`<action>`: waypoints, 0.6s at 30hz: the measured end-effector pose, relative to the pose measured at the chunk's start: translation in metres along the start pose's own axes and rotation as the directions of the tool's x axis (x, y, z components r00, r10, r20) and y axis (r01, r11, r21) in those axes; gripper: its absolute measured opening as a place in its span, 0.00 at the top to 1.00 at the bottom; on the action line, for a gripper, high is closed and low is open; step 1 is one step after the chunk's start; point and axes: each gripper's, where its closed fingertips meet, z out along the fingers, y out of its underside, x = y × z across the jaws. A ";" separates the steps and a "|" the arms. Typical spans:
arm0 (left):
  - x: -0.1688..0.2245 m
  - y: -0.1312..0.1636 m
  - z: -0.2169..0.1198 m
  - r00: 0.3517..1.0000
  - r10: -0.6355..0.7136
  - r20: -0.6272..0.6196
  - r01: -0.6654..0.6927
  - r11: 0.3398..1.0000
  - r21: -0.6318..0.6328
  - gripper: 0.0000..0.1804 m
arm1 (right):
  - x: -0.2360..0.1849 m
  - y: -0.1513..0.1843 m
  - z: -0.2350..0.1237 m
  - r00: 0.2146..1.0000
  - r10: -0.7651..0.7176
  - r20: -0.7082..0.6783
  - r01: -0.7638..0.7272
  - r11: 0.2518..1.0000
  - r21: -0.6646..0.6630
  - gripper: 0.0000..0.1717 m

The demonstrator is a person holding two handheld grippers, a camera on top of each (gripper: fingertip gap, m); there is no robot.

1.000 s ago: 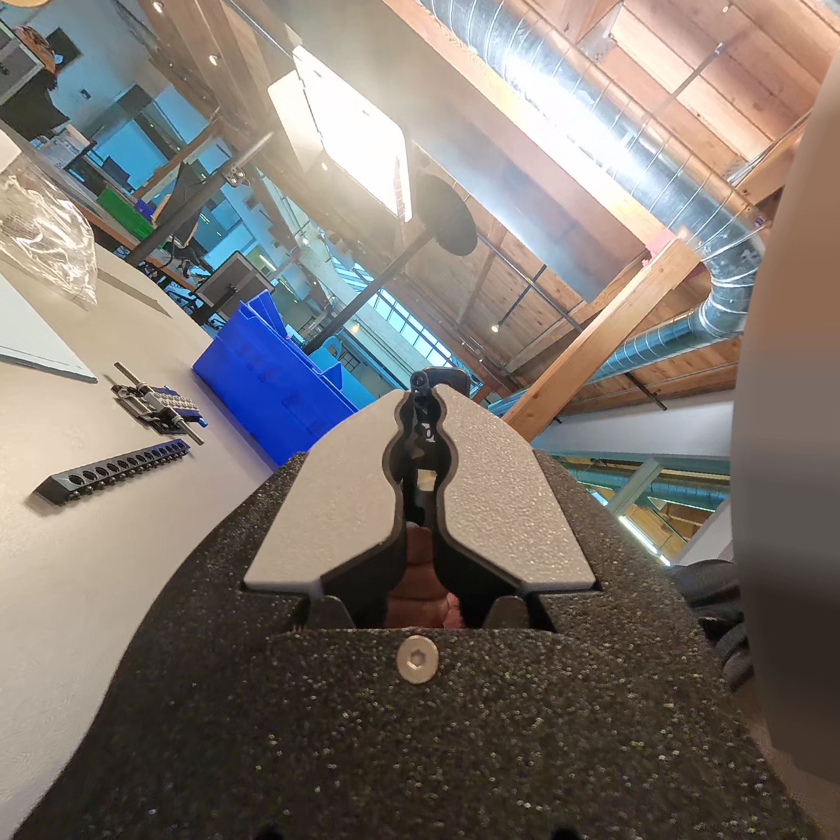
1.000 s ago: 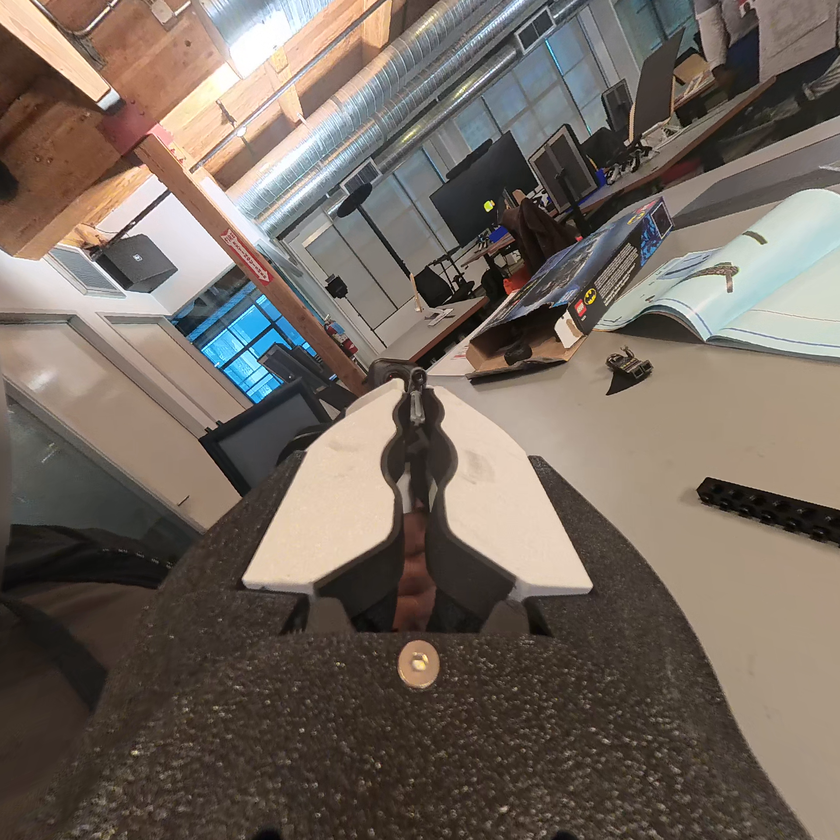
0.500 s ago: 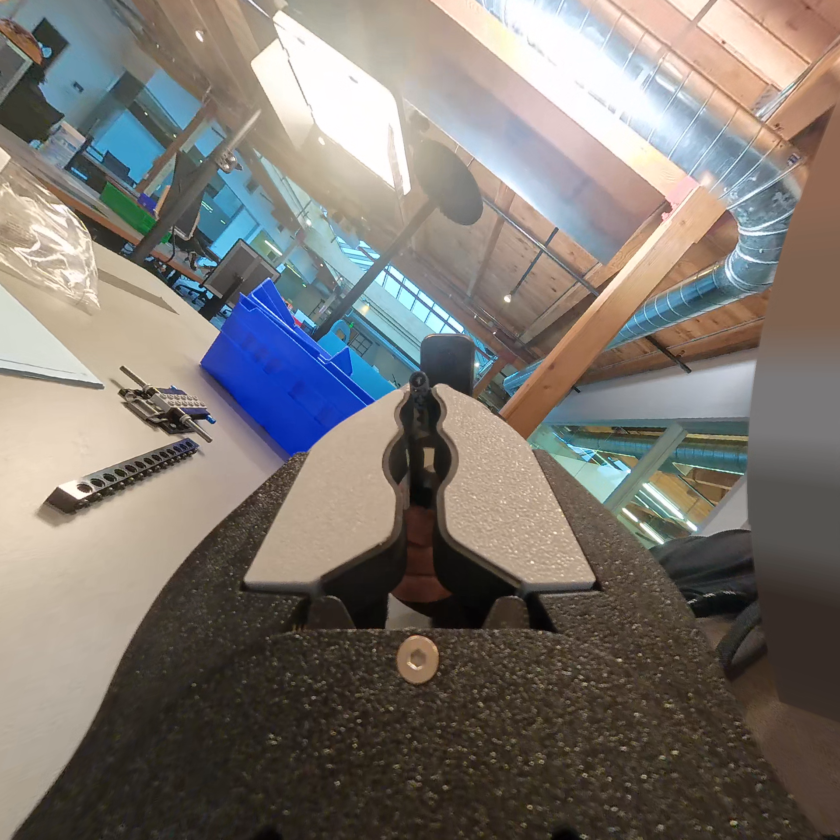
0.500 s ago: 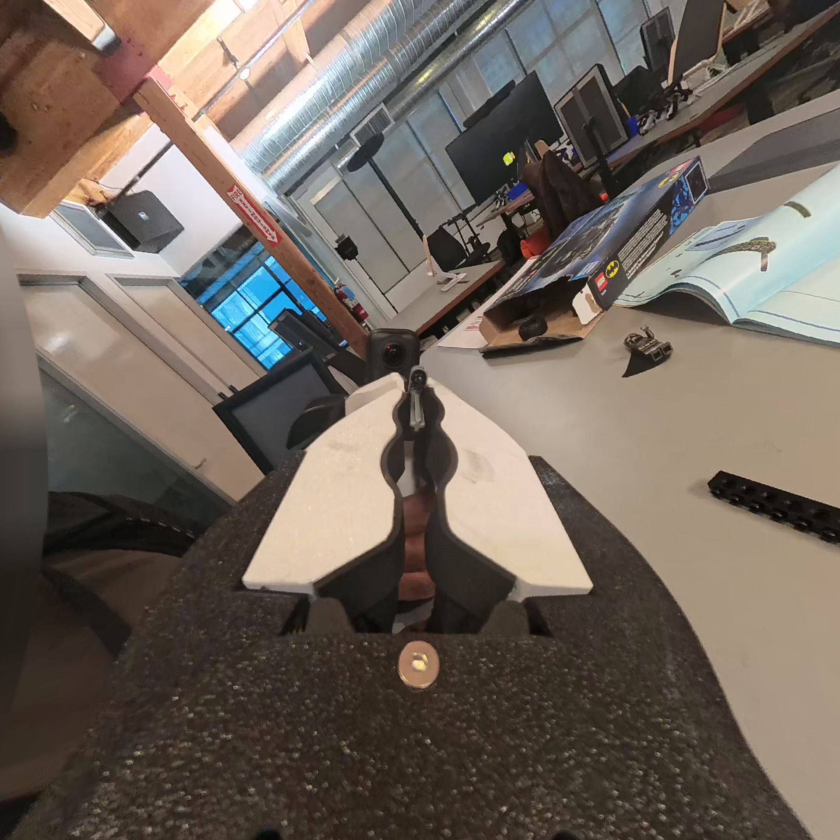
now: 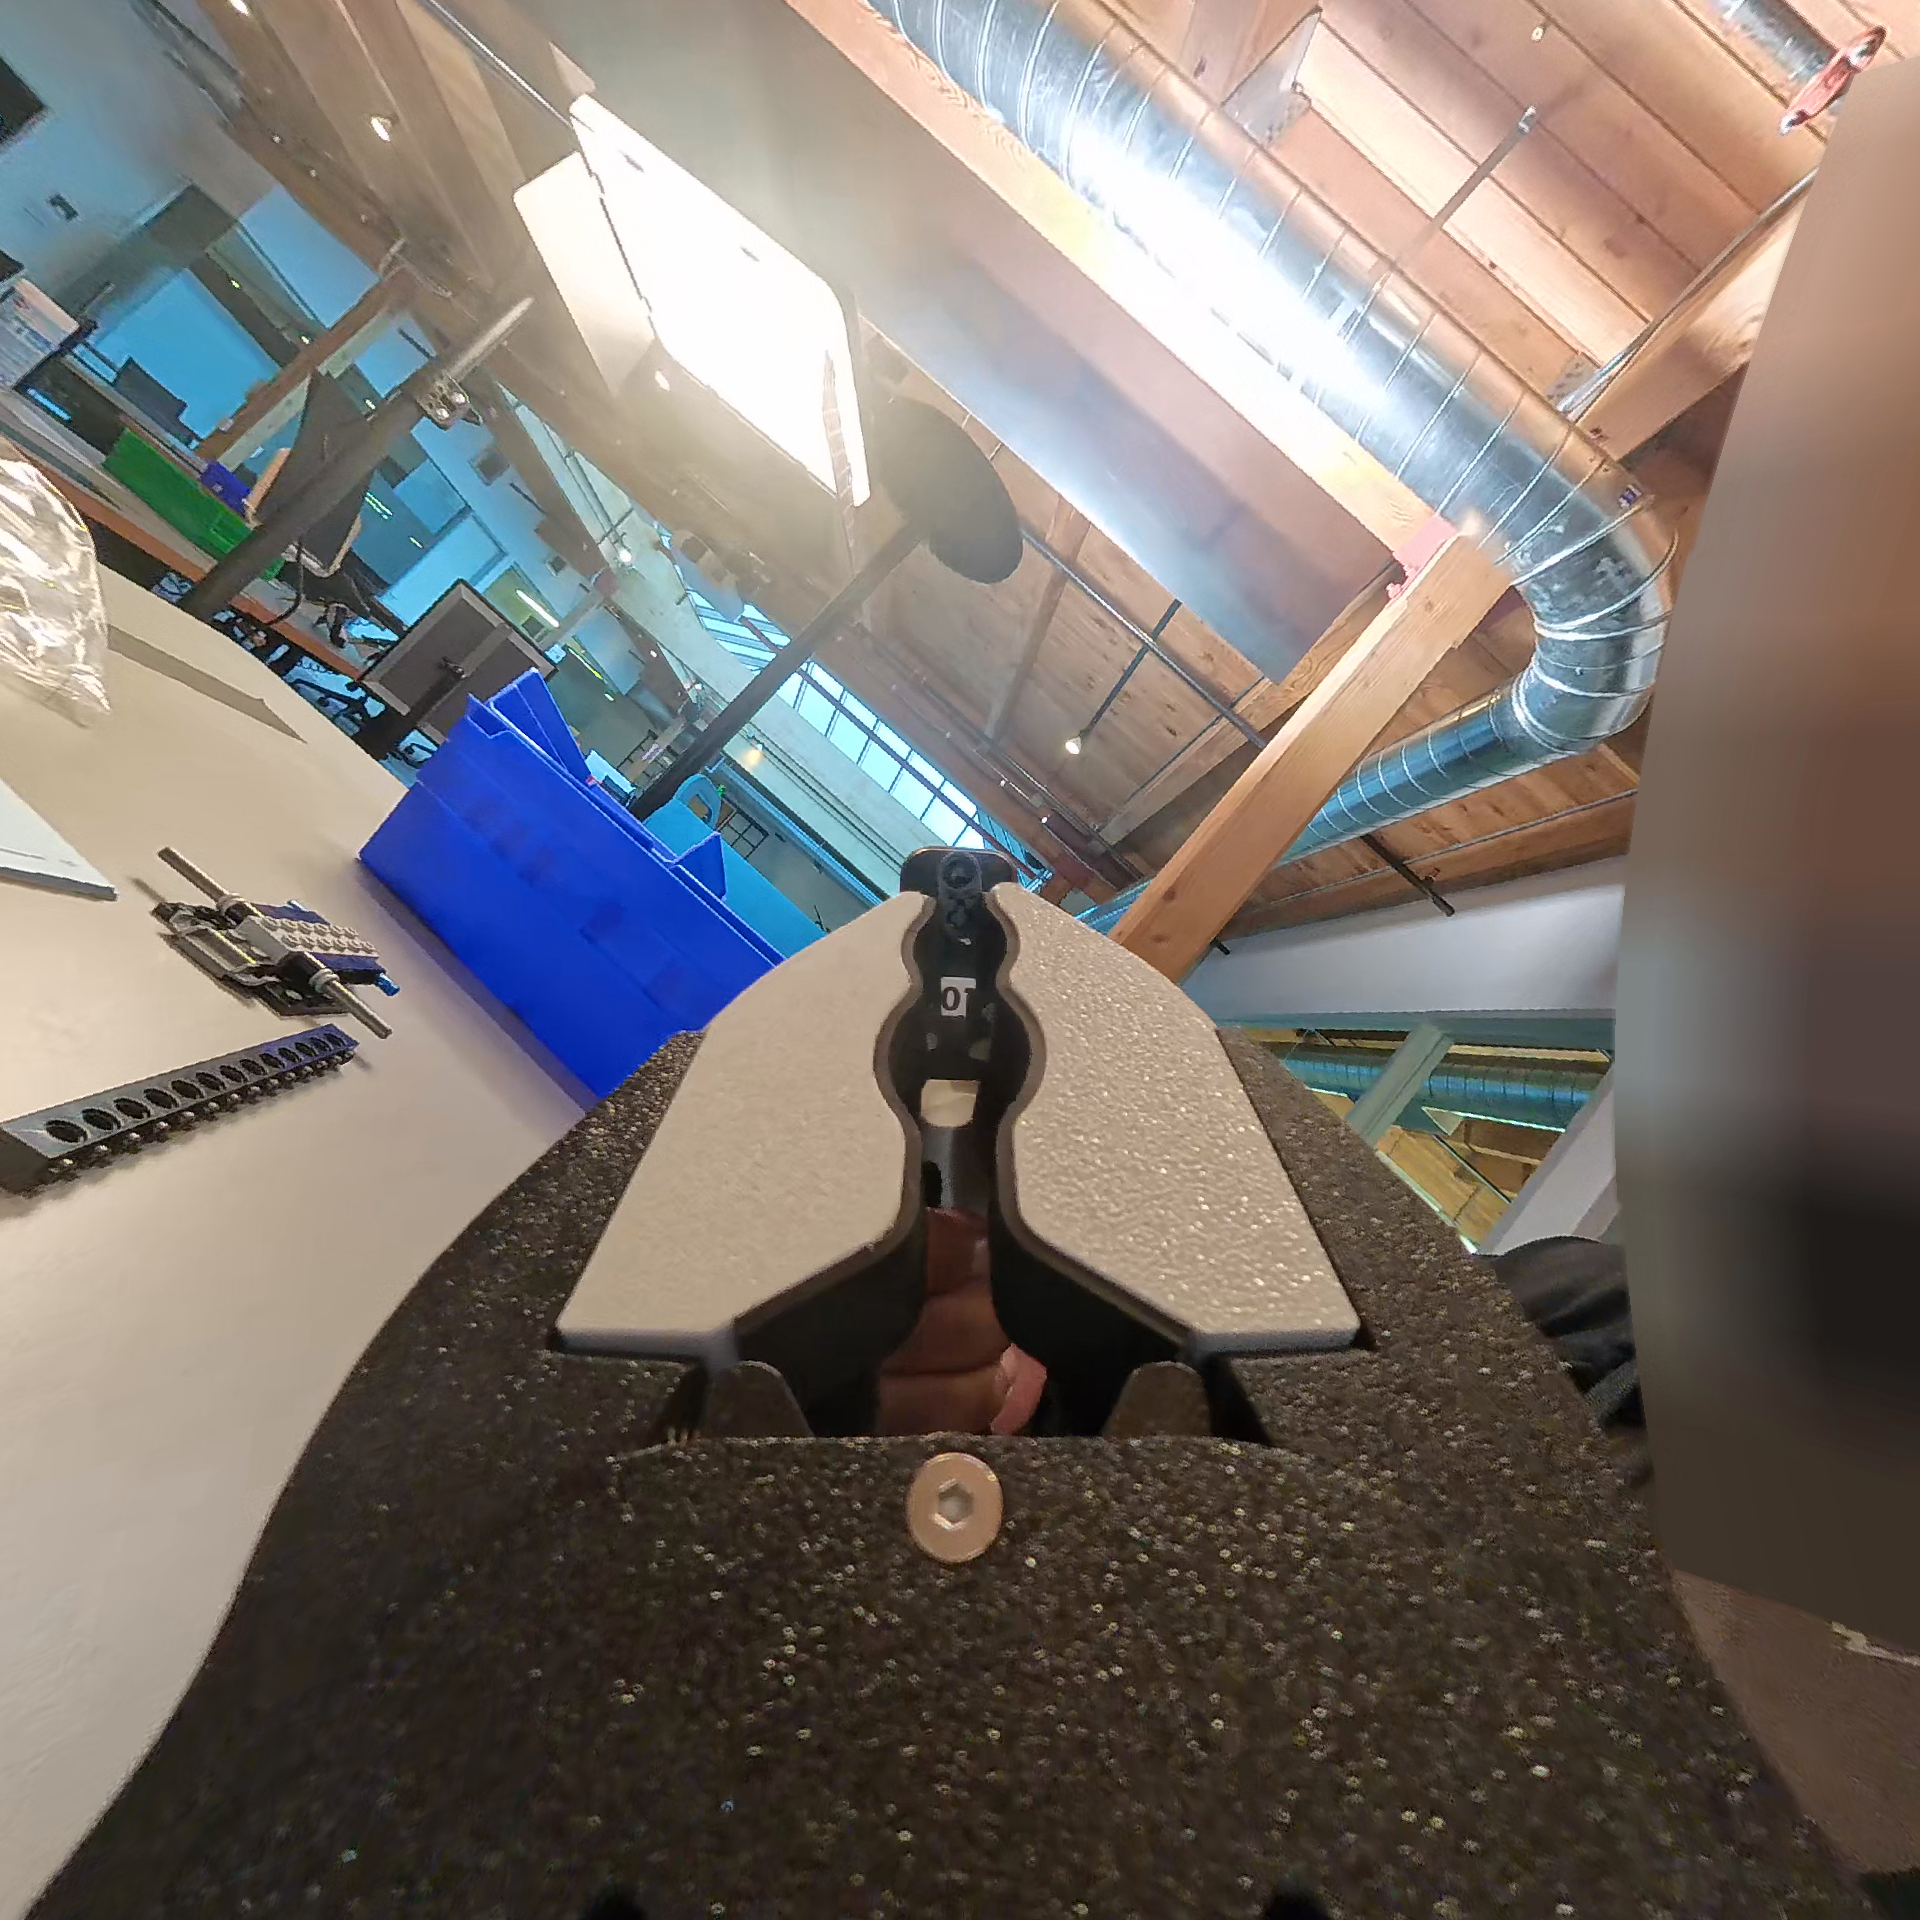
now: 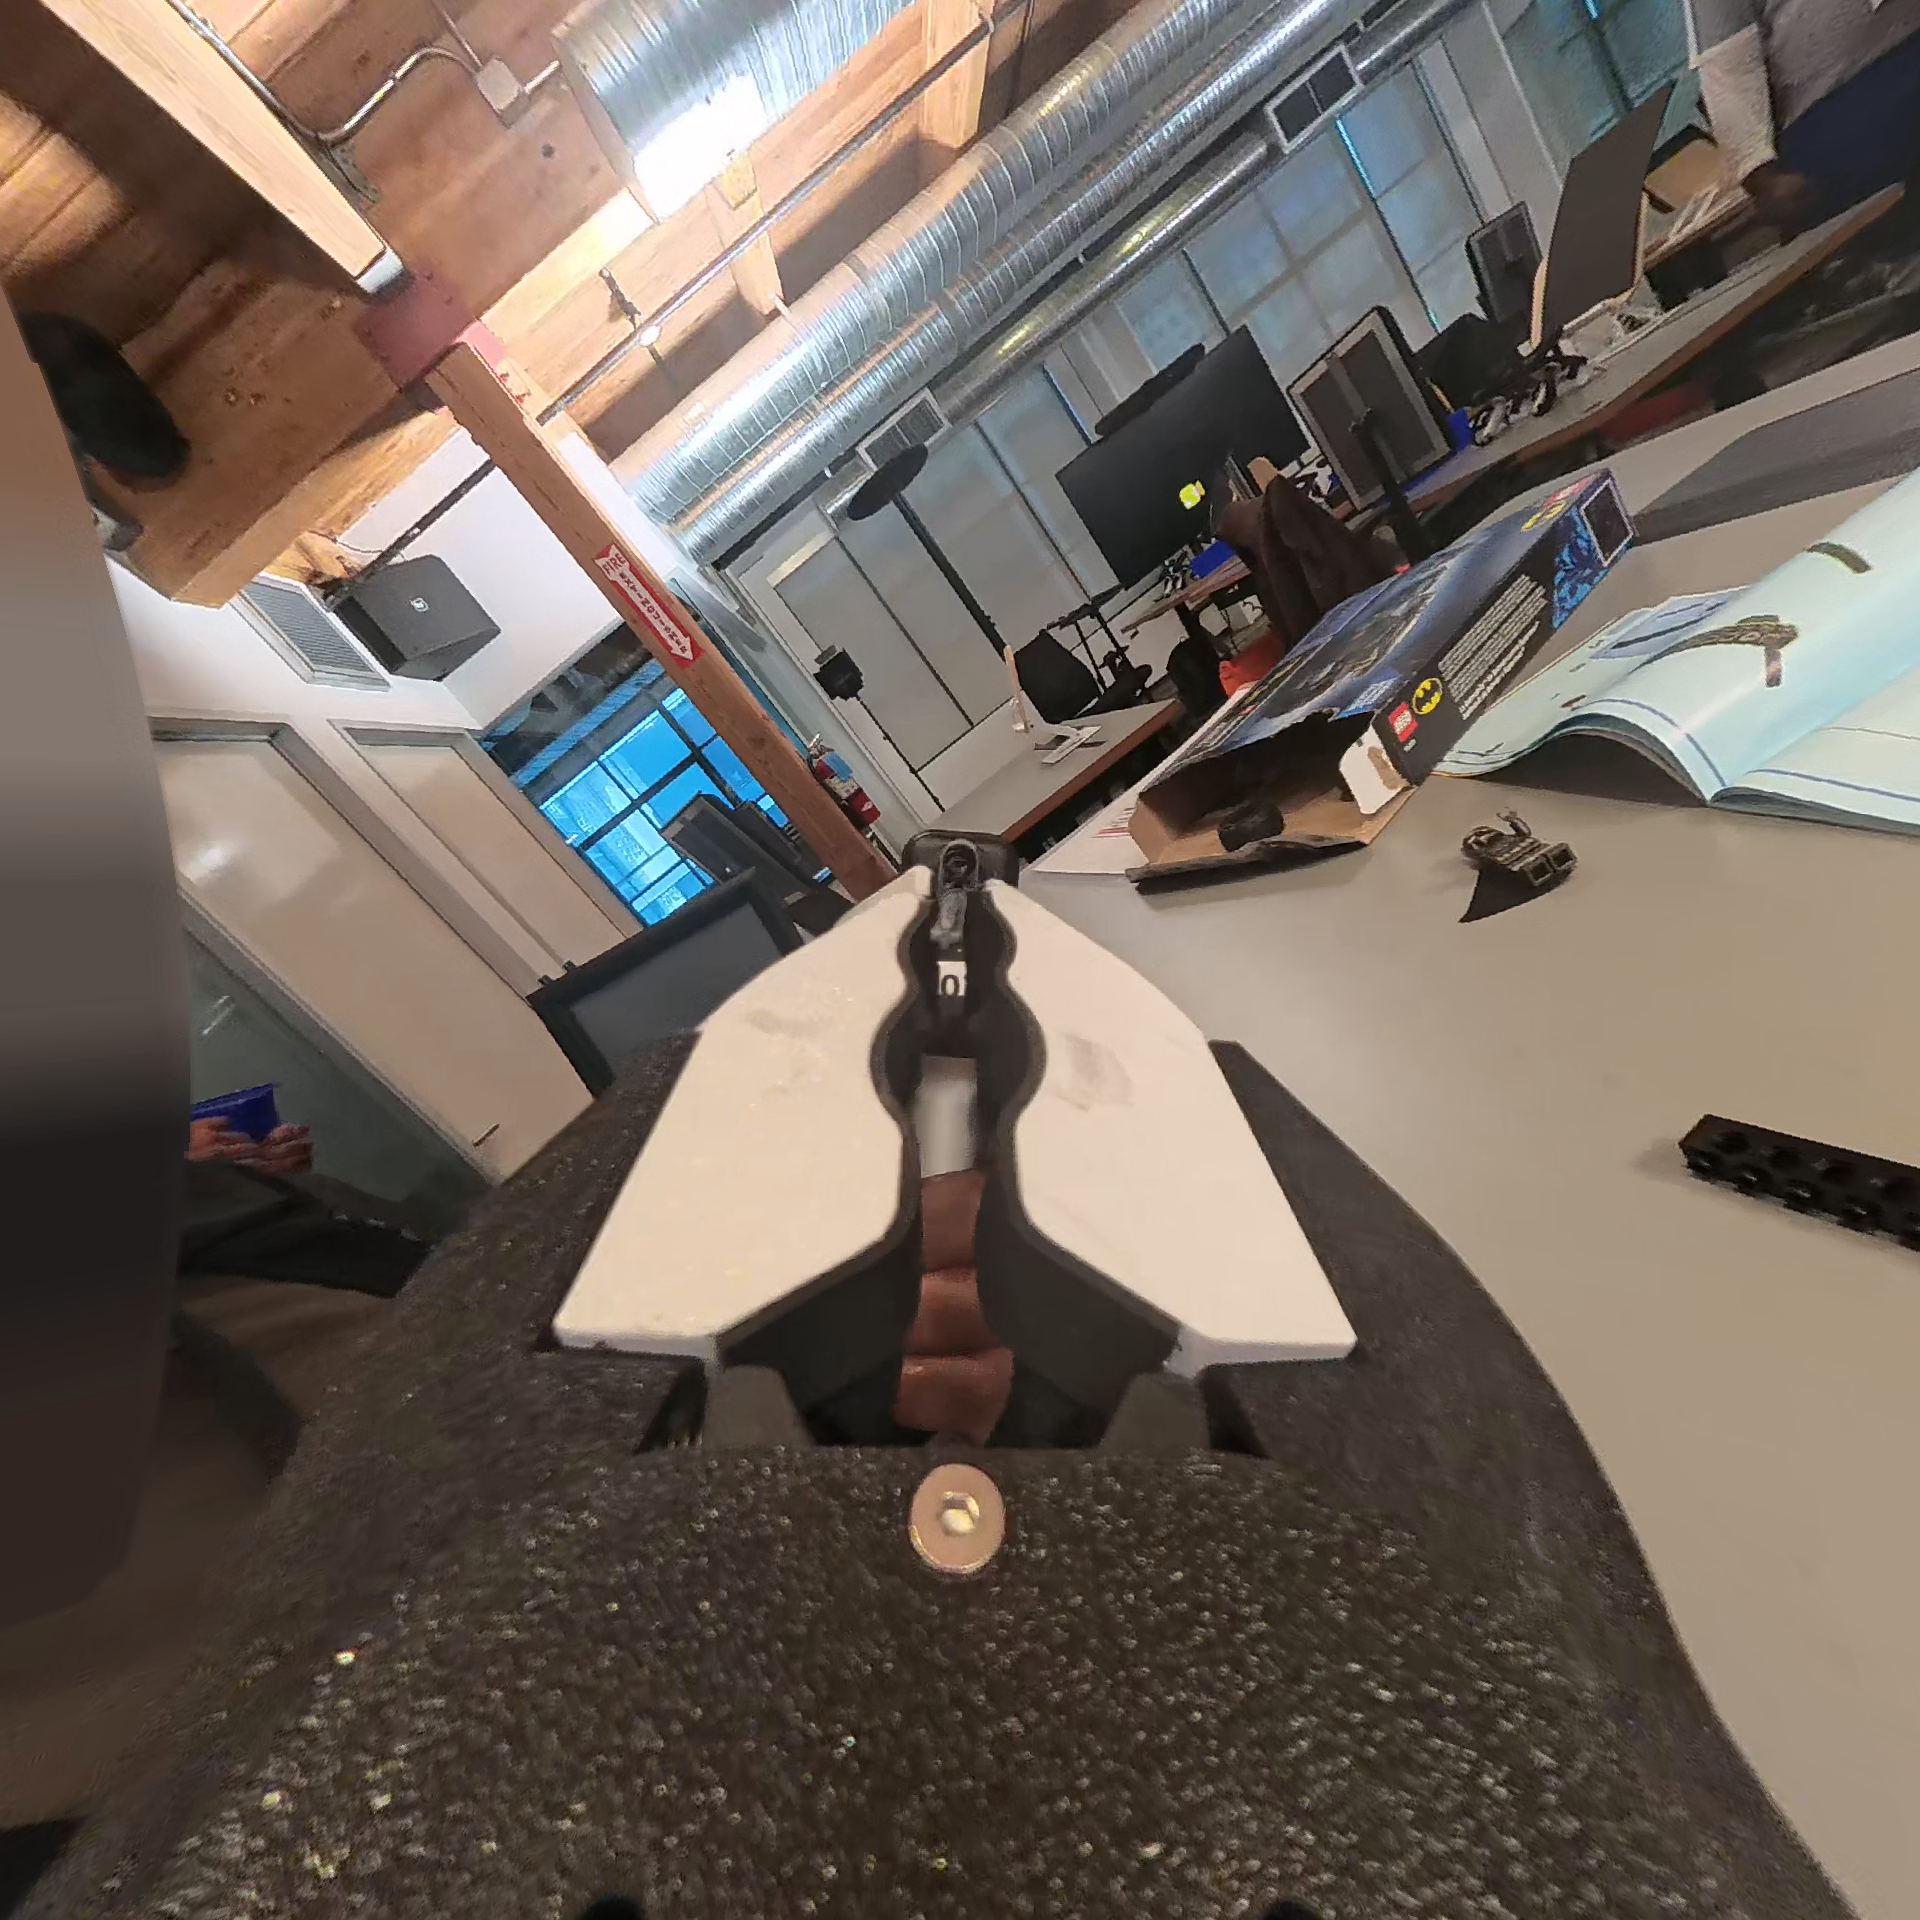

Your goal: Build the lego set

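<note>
Open workshop-office: timber beams, silver ducting overhead, glass partitions, monitors on far desks. Grey tabletop (image 5: 208, 1299) runs along one side of both wrist views.

Left tongs (image 5: 956, 904): raised off the tabletop, pointing up toward the ceiling. Tips drawn almost together, with a small dark piece (image 5: 954, 878) pinched at the very end and a round eye showing on top. Nearest things on the tabletop: blue bin (image 5: 540, 904), a grey-and-blue brick assembly (image 5: 275, 951) with a metal-coloured axle through it, a long black holed beam (image 5: 166, 1107) and a crumpled clear bag (image 5: 42, 592) at the far edge.

Right tongs (image 6: 956, 883): also in the air and nearly closed, with a small dark piece (image 6: 954, 864) nipped at the tips. Cannot tell whether it is the same piece the left tongs has. To the side lie a torn-open printed box (image 6: 1403, 665), an open booklet (image 6: 1745, 717), a small dark brick cluster (image 6: 1517, 854) and one end of the holed beam (image 6: 1808, 1179).

Handling, as judged: the held piece looks like hard moulded plastic, so very light, stiff and smooth. It is likely to twist or pop out if gripped off-centre. The flat sides below the eye look like the surest hold, and only the extreme tips have purchase.
</note>
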 end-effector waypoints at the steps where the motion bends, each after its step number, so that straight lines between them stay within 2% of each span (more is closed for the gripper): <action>1: 0.000 0.000 0.000 1.000 0.003 0.001 -0.003 1.000 0.001 0.96 | 0.000 0.000 0.000 1.000 -0.007 -0.008 0.007 1.000 0.001 0.97; 18: -0.001 -0.001 0.002 0.999 0.036 0.017 -0.036 0.999 -0.029 0.96 | 0.003 0.000 0.000 0.998 -0.049 -0.037 0.048 0.998 -0.034 0.97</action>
